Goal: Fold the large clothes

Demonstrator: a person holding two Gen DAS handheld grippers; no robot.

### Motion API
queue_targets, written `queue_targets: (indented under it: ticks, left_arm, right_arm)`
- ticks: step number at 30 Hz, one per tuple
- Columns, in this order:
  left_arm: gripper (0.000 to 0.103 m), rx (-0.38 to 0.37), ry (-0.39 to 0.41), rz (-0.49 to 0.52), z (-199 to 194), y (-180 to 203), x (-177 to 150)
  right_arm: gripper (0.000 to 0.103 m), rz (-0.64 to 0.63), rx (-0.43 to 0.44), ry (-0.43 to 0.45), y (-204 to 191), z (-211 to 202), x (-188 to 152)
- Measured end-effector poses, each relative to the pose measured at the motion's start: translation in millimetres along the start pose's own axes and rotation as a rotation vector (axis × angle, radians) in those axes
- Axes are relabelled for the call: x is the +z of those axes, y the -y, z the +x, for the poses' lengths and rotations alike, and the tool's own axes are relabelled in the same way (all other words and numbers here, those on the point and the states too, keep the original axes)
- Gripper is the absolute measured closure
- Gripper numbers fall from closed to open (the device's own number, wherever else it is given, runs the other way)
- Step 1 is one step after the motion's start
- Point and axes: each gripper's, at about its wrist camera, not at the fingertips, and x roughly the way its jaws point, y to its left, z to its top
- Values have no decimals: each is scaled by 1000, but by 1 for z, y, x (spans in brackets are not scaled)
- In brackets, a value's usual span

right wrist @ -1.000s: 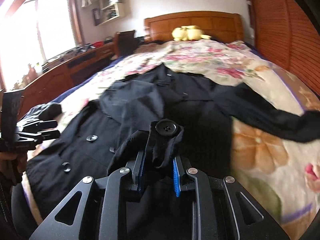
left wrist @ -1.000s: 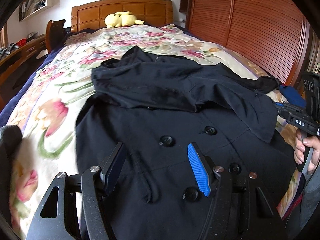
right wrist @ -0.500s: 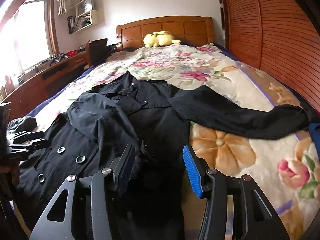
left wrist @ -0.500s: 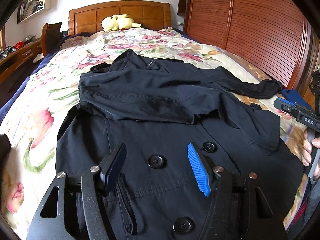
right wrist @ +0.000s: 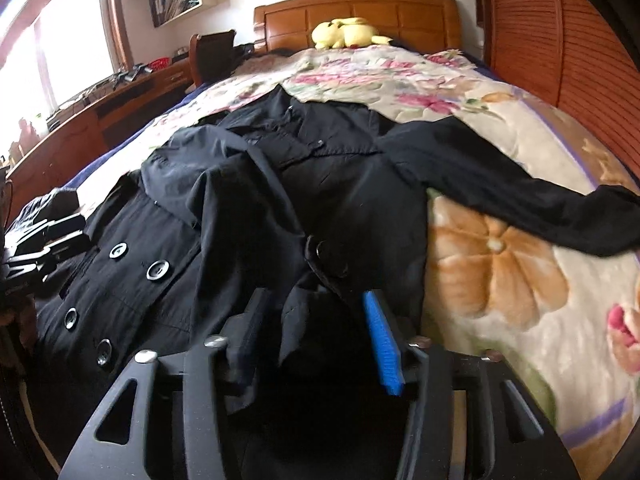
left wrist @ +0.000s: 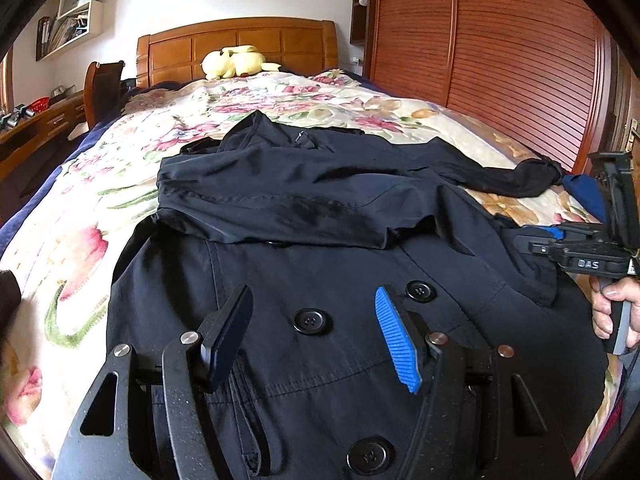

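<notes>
A black double-breasted coat [left wrist: 328, 240] lies on the flowered bedspread [left wrist: 100, 184], front up, its near sleeve folded across the chest. Its other sleeve [right wrist: 520, 196] stretches out to the right on the bed. My left gripper [left wrist: 312, 332] is open and empty, just above the coat's buttoned lower front. My right gripper [right wrist: 316, 332] is open over the coat's right edge with loose cloth lying between its jaws, not pinched. It also shows at the right edge of the left wrist view [left wrist: 580, 248].
A yellow plush toy [left wrist: 234, 62] sits by the wooden headboard [left wrist: 236, 48]. A slatted wooden wardrobe [left wrist: 500, 60] runs along the bed's right side. A desk [right wrist: 80, 128] and a chair [right wrist: 212, 56] stand to the left under a window.
My right gripper was shut on a buttoned coat flap one second ago; it has opened and let it drop. My left gripper stayed open and shifted slightly over the coat.
</notes>
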Motion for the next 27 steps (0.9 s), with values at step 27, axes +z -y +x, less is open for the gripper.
queue_targets:
  ticks: [27]
  left_arm:
    - [38,-57,-5,12,-29,-22,-10]
  right_arm:
    - [58,-125,-221,-155,-11,18,19]
